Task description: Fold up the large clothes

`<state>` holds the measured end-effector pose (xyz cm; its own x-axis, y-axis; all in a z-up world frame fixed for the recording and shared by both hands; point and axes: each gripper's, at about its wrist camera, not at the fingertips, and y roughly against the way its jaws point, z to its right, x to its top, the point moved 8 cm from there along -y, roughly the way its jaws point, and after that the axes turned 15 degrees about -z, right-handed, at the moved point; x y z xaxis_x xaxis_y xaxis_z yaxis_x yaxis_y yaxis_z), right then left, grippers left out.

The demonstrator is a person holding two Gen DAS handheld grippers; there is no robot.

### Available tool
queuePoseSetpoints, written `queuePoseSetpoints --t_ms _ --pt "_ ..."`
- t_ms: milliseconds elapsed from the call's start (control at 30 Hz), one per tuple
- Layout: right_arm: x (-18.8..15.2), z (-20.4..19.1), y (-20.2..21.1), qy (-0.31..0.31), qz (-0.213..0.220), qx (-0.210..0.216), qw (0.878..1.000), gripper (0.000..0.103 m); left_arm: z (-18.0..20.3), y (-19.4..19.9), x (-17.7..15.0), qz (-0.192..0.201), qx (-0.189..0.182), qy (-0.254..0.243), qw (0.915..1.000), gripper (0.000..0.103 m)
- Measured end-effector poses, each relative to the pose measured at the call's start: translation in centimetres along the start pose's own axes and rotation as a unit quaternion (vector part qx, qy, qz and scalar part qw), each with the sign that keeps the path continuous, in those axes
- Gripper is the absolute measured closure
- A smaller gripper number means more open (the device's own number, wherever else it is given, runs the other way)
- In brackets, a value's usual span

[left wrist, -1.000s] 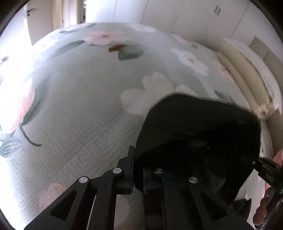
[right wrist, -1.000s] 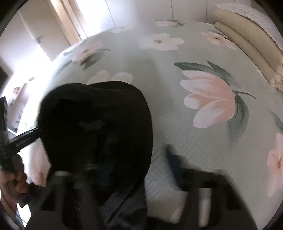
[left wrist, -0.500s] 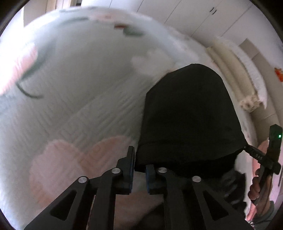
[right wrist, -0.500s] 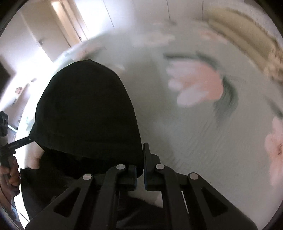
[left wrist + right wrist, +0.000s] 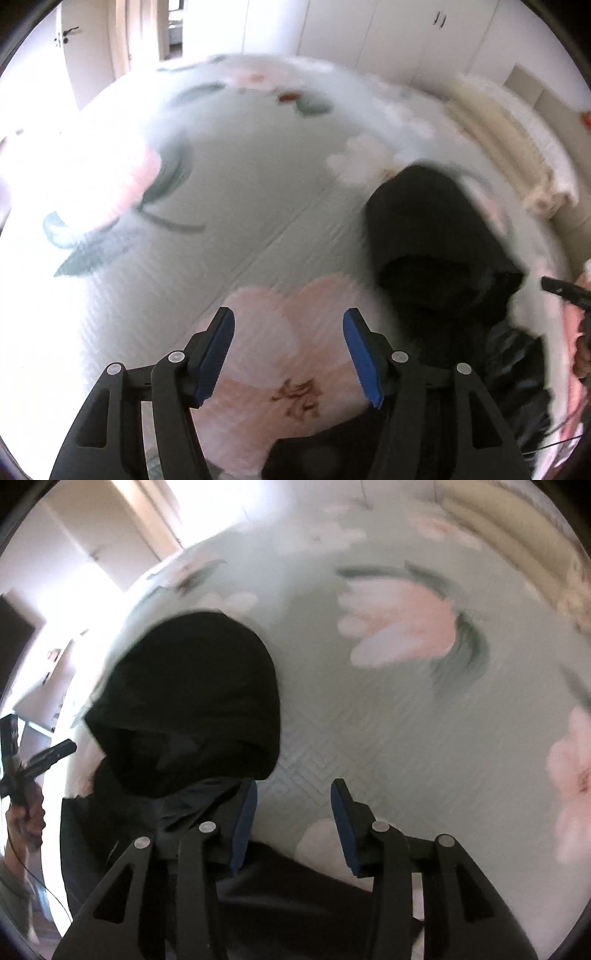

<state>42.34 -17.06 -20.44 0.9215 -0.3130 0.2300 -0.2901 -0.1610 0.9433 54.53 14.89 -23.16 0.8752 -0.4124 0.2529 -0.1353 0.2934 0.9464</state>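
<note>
A black hooded garment (image 5: 436, 236) lies on a floral bedspread (image 5: 240, 206), its hood folded over the body. In the left wrist view it sits to the right of my left gripper (image 5: 288, 325), whose jaws are opening with only bedspread between the blue pads. In the right wrist view the same garment (image 5: 192, 698) lies to the left of my right gripper (image 5: 291, 794). Its jaws are opening too, with nothing between them; the left finger (image 5: 243, 819) stands over the garment's dark edge. The garment's lower part (image 5: 295, 890) runs under both grippers.
The pale green bedspread (image 5: 406, 720) with pink flowers spreads around the garment. Cream pillows (image 5: 509, 136) line the head of the bed. White wardrobe doors (image 5: 388, 33) stand behind. A hand holding the other gripper (image 5: 26, 775) shows at the frame edge.
Both grippers were shut on the black hood edge, carried it over the garment, then let go. Both have now drawn back and outward, and the hood lies folded on the bed.
</note>
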Motion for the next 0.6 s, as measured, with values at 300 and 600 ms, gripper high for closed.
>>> queuePoseSetpoints --t_ms 300,600 --pt "8.3 -7.7 -3.9 0.048 0.006 -0.008 0.999 0.059 11.0 -3.6 5.1 -0.022 -0.059 -0.085 0.9944 0.04" --pt "7.4 -5.7 -11.8 0.024 -0.058 -0.012 0.998 0.063 8.4 -11.2 3.1 -0.058 -0.049 -0.054 0.9957 0.041"
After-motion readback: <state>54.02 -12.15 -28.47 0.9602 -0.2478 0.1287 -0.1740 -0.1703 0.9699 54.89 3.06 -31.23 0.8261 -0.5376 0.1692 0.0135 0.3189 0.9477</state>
